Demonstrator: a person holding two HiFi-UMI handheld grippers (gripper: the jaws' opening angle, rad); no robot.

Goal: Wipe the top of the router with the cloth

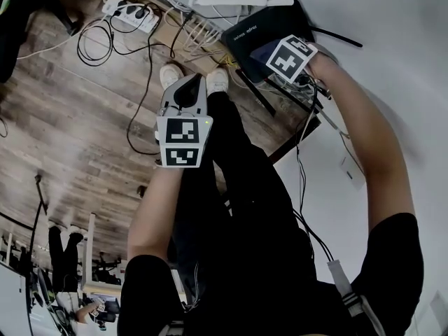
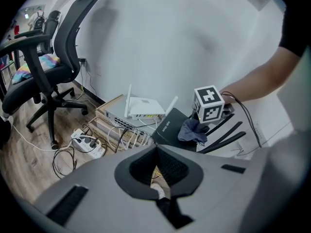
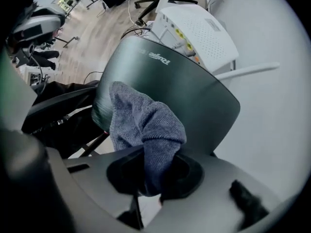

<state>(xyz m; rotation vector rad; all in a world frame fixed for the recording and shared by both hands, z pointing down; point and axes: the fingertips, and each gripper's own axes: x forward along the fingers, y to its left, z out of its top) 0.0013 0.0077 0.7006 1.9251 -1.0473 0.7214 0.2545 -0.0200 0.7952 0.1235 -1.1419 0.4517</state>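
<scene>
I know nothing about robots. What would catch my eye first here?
A blue-grey cloth, pinched in the right gripper, rests on the top of a black router, with a white router just behind it. The left gripper hangs empty above the person's shoes and a tangle of cables on the wooden floor.

Wood-plank floor (image 1: 63, 131), mid-brown; plain white wall (image 2: 170, 38), evenly lit; black office chair (image 2: 46, 67) on castors near the wall; white power strip (image 2: 87, 143) and loose cables (image 1: 140, 82) on the floor.

The cloth (image 3: 146, 125) is blue-grey, the router (image 3: 194, 93) black, the other router (image 3: 199, 28) white.
</scene>
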